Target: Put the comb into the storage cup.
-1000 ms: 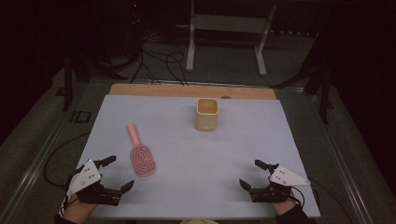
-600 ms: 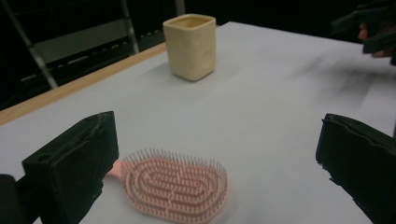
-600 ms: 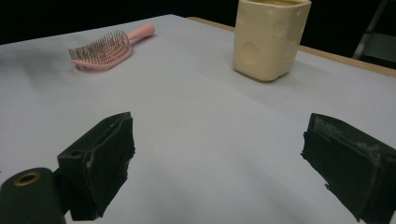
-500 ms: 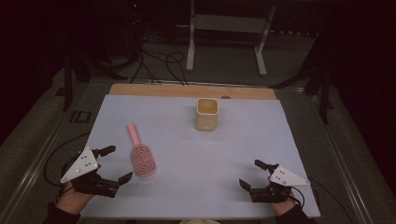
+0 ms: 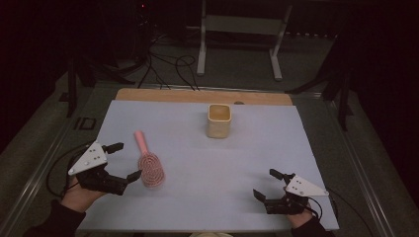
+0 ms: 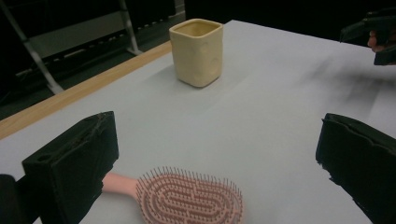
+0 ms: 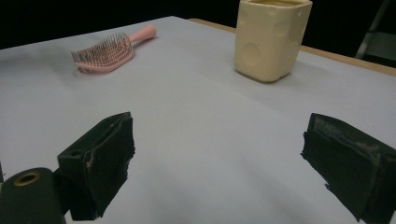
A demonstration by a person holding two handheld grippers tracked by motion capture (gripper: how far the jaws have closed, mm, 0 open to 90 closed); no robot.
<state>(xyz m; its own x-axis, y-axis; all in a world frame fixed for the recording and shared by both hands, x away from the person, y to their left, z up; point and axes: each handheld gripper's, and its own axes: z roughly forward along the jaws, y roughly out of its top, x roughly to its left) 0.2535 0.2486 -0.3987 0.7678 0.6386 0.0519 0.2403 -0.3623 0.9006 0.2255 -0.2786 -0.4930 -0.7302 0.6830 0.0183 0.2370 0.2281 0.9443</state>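
Hairbrush (image 5: 148, 166): pink, lying flat with its bristles up on the left half of the pale mat (image 5: 207, 197), handle pointing away toward the far side, oval head nearest the person.
Hairbrush in the left gripper view (image 6: 189, 198): low in the frame, just ahead of the two black jaws, head between them and the handle running toward the left jaw; whether that jaw touches the handle cannot be told.
Left gripper (image 5: 124, 162): held just left of the hairbrush, jaws spread wide, one near the handle and one near the head, nothing clamped.
Right gripper (image 5: 267, 183): low over the near right part of the mat, well apart from the hairbrush, jaws wide apart with bare mat between them.
Cup (image 5: 219, 120): cream, squarish, upright, on the far middle of the mat, well apart from both grippers and the hairbrush.
Table edge (image 5: 148, 94): a wooden strip along the far side of the mat.
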